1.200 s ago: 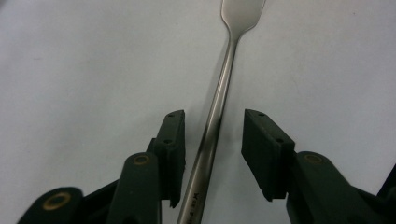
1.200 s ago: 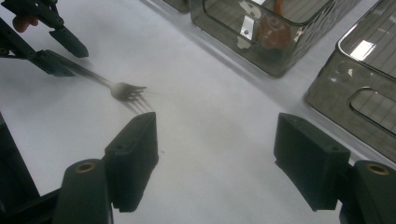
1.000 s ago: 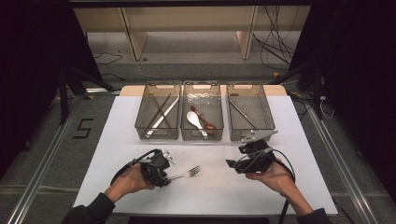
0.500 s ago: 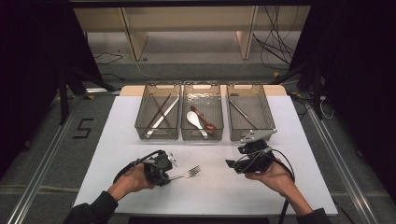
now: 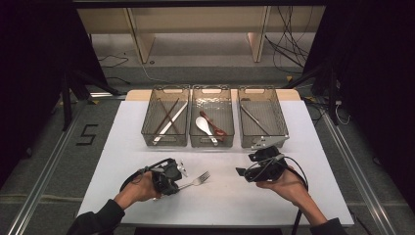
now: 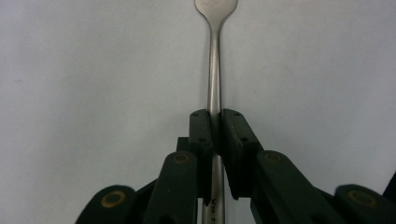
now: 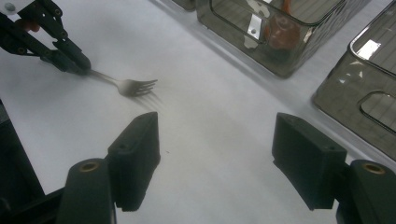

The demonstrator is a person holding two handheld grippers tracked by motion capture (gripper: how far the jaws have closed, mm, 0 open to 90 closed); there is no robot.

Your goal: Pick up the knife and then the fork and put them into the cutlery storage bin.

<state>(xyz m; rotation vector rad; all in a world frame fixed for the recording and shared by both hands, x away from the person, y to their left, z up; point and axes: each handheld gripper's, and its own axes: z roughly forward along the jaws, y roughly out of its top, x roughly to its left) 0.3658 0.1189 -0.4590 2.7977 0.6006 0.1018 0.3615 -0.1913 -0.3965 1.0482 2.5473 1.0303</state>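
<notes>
While the white desk lies broad below the three bins, the right tool hovers right of the fork with jaws spread wide and empty; the left tool has pinched tight on the fork's handle.

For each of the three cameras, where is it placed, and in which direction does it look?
High view: above the person's side, looking forward and down on the white table; both forearms, left tongs, right tongs.
Left gripper view: rides the left tongs, looking along jaws shut on the fork handle.
Right gripper view: rides the right tongs, jaws open, facing the fork and the bins.
Shared: the fork appears in all three.
</notes>
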